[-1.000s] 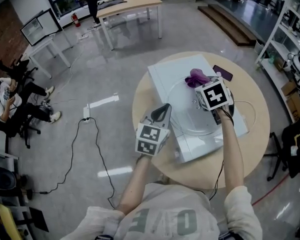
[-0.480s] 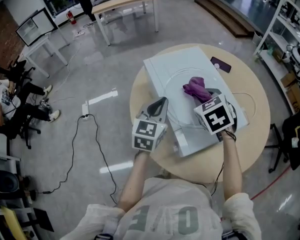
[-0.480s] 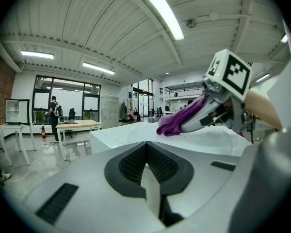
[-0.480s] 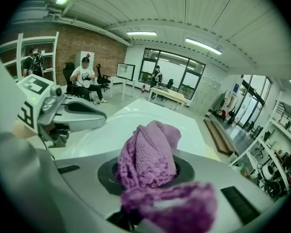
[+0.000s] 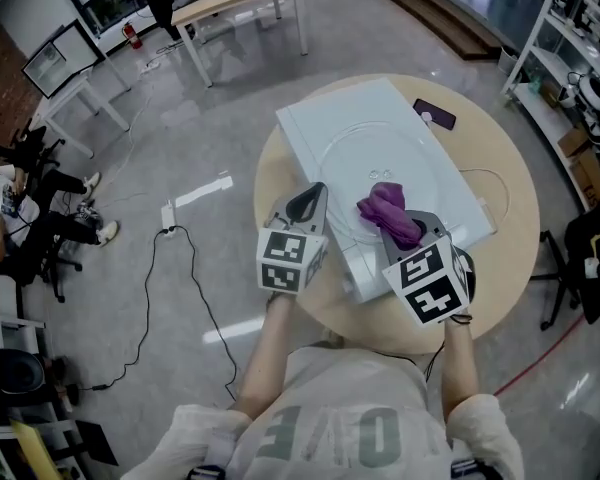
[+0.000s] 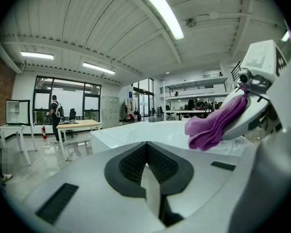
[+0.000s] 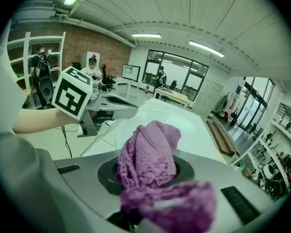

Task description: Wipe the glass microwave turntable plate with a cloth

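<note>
- The right gripper (image 5: 407,232) is clamped on a bunched purple cloth (image 5: 386,211). In the right gripper view the knit fills the gap between its jaws and spills over the front (image 7: 148,157).
- The glass turntable plate (image 5: 380,146) lies flat on the white microwave (image 5: 315,118), which sits on the round table (image 5: 505,233).
- The cloth sits at the plate's near rim, so almost all the glass lies ahead of the right gripper, away from the person. A wiping stroke would probably push forward and slightly left.
- Whether the cloth already presses on the glass is hard to judge from above; it looks at most just touching.
- The left gripper (image 5: 312,200) has its jaws closed on nothing (image 6: 145,166). It sits beside the microwave's left edge, just outside the plate.
- The right gripper is the nearer and the working one.
</note>
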### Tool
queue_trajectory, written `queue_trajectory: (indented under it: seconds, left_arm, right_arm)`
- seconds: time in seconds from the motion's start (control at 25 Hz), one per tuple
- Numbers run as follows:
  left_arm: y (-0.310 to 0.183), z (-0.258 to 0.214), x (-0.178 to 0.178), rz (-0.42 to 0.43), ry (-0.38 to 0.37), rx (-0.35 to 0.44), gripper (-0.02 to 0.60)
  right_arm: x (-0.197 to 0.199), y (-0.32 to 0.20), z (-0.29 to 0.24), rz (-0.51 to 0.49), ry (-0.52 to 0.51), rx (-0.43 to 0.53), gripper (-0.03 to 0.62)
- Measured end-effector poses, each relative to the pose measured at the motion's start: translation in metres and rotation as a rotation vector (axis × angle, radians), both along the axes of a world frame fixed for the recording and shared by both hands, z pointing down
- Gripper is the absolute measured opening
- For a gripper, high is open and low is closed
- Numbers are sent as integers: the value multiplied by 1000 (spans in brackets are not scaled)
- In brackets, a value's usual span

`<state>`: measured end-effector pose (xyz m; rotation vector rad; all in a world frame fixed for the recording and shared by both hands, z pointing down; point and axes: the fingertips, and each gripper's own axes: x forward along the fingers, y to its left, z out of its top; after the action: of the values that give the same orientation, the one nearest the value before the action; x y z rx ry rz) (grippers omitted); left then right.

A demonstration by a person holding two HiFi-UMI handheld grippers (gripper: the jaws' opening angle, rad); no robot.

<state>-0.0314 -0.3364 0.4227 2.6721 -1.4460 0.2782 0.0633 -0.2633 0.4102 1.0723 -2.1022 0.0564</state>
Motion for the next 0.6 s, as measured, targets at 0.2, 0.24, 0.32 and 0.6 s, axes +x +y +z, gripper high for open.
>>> queue_trajectory:
  seconds: [0.2,0.24,0.32,0.6]
  left_arm:
    - [-1,0,-2,-6,-4,2,1]
    - [-2,1,-2,-7,-6,1,2]
    - [-3,2,0,-7,-6,2,2]
    - [-3,5,-1,-10,-8,-5,2]
  right_arm:
    - [-7,21,0,-34,-4,-9,48]
    - [-7,23,0,-38,-5,-10,48]
    - [-8,27,1,-44,-12,-14,48]
    - [-2,16,-8,-37,-63,-10,48]
